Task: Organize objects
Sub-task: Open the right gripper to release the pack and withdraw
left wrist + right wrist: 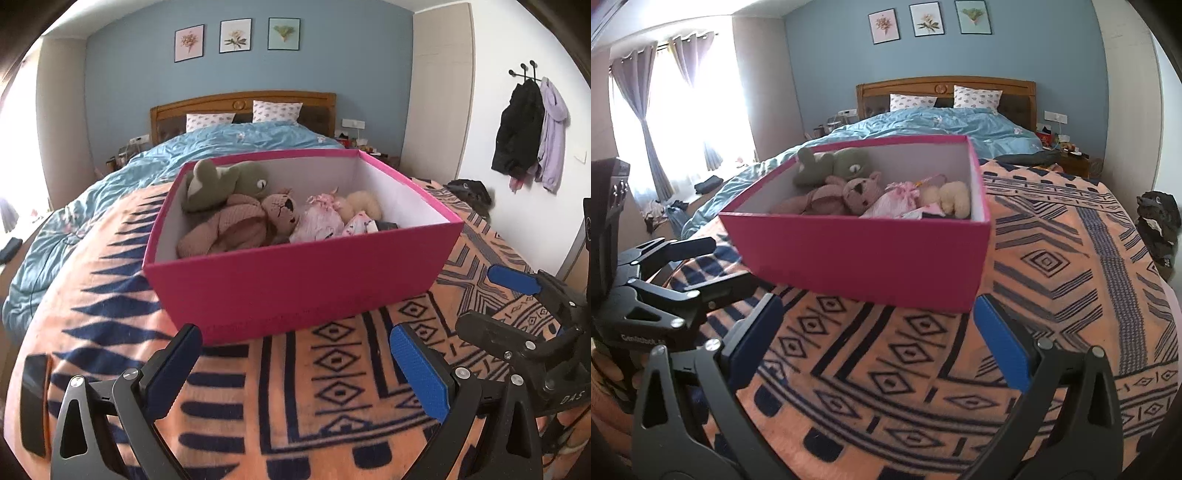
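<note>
A pink box (295, 284) (864, 254) with white inner walls stands open on the orange patterned blanket (295, 398) (923, 369). Inside lie a green frog plush (221, 181) (834, 164), a brown knitted bear (240, 221) (849, 194), a pink-dressed doll (321, 218) (901, 197) and a cream plush (365, 205) (955, 197). My left gripper (295, 336) (729, 262) is open and empty just in front of the box's near wall. My right gripper (878, 301) (480, 299) is open and empty too, before the box's near right corner.
The blanket covers the foot of a bed with a blue duvet (207, 147) (942, 122), two pillows and a wooden headboard (945, 85). A dark bag (469, 192) (1158, 218) sits at the bed's right side. Coats (528, 133) hang on the right wall. Curtains (639, 122) frame a window on the left.
</note>
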Tool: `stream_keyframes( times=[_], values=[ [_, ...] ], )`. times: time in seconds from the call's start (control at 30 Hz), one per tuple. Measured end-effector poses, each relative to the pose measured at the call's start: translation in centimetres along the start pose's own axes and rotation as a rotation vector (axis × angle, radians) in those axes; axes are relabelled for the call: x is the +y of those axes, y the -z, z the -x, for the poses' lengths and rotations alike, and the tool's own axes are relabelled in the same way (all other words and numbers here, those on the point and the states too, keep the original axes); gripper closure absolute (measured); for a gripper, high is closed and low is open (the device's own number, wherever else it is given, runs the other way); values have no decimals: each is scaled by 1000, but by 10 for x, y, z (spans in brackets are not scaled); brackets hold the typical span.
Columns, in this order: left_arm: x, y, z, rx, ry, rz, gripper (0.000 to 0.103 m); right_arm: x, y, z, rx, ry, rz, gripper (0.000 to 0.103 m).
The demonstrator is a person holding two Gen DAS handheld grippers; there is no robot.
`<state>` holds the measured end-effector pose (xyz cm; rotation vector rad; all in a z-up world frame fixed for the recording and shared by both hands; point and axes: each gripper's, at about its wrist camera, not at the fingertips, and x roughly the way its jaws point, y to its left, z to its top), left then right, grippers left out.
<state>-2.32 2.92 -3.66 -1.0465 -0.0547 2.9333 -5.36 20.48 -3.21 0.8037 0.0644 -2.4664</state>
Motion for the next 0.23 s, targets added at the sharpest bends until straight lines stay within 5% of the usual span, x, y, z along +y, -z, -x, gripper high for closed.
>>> stream_keyframes(
  times=[0.23],
  values=[
    [-3,16,10,-14,-18,-1,0,4,9,-1,10,17,-4,0]
  ],
)
